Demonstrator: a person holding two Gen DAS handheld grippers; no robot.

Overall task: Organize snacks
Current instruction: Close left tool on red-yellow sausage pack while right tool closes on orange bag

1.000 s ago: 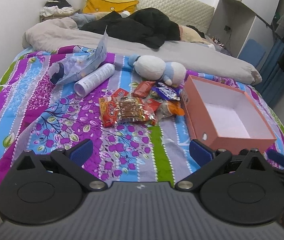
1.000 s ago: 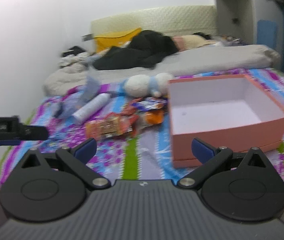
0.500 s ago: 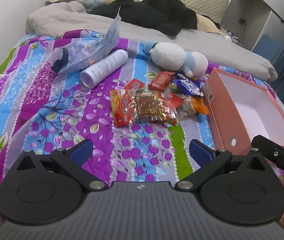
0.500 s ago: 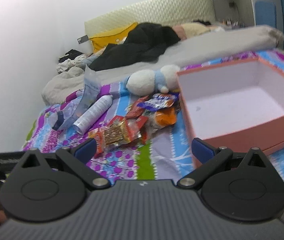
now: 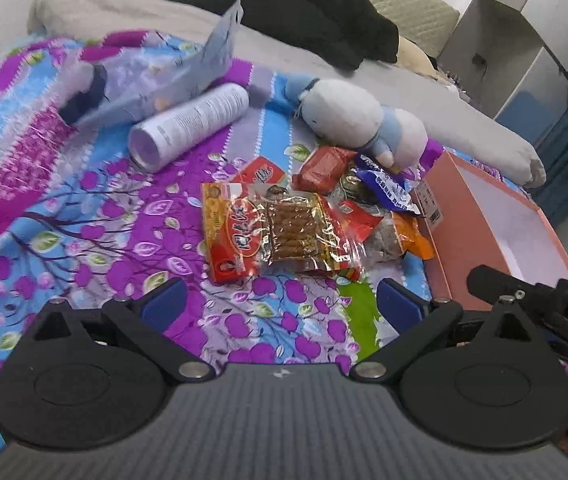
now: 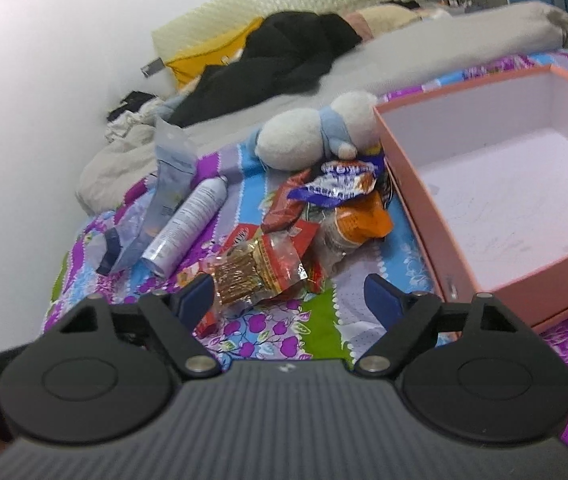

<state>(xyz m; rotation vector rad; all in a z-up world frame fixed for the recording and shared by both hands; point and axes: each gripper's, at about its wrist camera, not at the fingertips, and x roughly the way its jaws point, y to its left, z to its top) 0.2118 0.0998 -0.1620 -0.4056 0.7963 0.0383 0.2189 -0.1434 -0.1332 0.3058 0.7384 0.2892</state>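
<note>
A pile of snack packets (image 5: 307,216) lies on the patterned bedspread, with a large red and gold cracker packet (image 5: 276,232) in front; the pile also shows in the right wrist view (image 6: 303,232). An empty pink box (image 5: 495,224) stands open just right of the pile, also in the right wrist view (image 6: 495,200). My left gripper (image 5: 280,304) is open and empty, just short of the cracker packet. My right gripper (image 6: 287,296) is open and empty, its left finger close to the cracker packet (image 6: 252,268).
A white spray can (image 5: 192,124), a crumpled plastic bag (image 5: 156,80) and a plush toy (image 5: 359,120) lie behind the snacks. Grey duvet and dark clothes (image 5: 315,24) cover the far bed. The other gripper's body (image 5: 543,304) shows at the right.
Both grippers have moved forward and down toward the snack pile, which now looks larger and nearer. Both stay open. Nothing on the bed has moved.
</note>
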